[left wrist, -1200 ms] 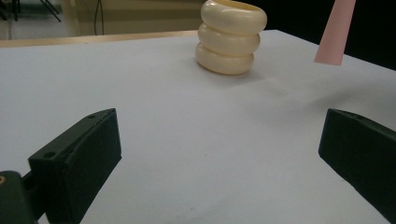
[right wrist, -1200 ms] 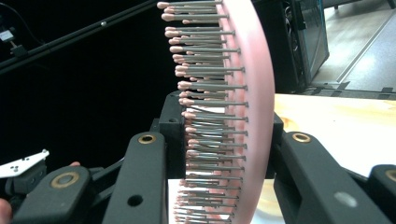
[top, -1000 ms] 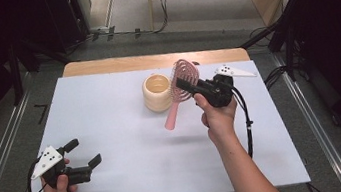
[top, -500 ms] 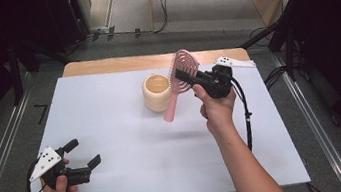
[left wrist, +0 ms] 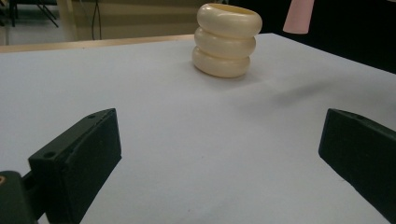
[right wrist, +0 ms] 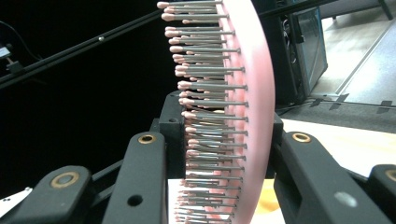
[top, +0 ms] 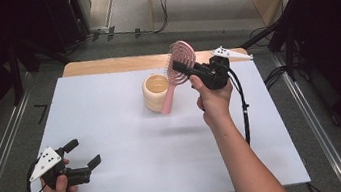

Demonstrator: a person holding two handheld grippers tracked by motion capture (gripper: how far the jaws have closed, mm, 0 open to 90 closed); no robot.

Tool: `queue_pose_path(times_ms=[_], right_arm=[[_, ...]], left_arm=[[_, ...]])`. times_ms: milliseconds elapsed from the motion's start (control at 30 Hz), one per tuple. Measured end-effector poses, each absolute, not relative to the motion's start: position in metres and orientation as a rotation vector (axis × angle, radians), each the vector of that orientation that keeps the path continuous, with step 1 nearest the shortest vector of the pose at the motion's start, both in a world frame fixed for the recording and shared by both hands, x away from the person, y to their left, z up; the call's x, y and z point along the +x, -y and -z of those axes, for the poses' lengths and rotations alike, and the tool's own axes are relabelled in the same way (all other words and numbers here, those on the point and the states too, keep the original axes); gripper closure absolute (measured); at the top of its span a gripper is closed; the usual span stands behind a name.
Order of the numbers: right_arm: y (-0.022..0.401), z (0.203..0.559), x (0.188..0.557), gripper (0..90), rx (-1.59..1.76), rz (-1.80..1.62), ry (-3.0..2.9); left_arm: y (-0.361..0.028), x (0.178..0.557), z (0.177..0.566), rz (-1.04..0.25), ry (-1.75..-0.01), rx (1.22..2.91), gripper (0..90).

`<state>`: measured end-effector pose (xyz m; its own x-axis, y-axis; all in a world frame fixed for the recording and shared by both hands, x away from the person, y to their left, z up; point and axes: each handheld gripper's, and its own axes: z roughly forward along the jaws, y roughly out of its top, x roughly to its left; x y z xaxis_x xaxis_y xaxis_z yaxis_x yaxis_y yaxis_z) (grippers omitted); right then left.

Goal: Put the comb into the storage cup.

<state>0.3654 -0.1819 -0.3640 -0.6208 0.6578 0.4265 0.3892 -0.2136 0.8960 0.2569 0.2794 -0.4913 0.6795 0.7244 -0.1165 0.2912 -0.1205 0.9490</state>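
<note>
My right gripper [top: 186,68] is shut on the head of a pink hairbrush [top: 179,60], held in the air with its handle hanging down beside a cream ribbed cup [top: 156,92]. In the right gripper view the hairbrush [right wrist: 233,112] stands upright between the jaws, bristles facing left. The cup [left wrist: 227,39] stands upright on the white table [top: 130,147], and the pink handle tip [left wrist: 299,16] hangs just to its right in the left gripper view. My left gripper [top: 84,153] rests open near the table's front left corner with nothing between its fingers [left wrist: 77,158].
A wooden strip [top: 103,65] runs along the table's far edge. Black cable [top: 244,111] trails from the right gripper down beside the forearm. Metal rails [top: 308,117] flank the table on both sides.
The right gripper has carried the hairbrush up and toward the far side, bringing it more upright beside the cup. The left gripper has stayed put.
</note>
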Motion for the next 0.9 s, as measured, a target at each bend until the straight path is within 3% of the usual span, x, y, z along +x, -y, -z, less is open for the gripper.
queue_pose_path(times_ms=[900], right_arm=[[0.187, 0.344, 0.394, 63.0, 1.262, -1.936, -1.745]], left_arm=[[-0.28, 0.256, 0.491, -0.451, -0.824, 1.698, 0.0]])
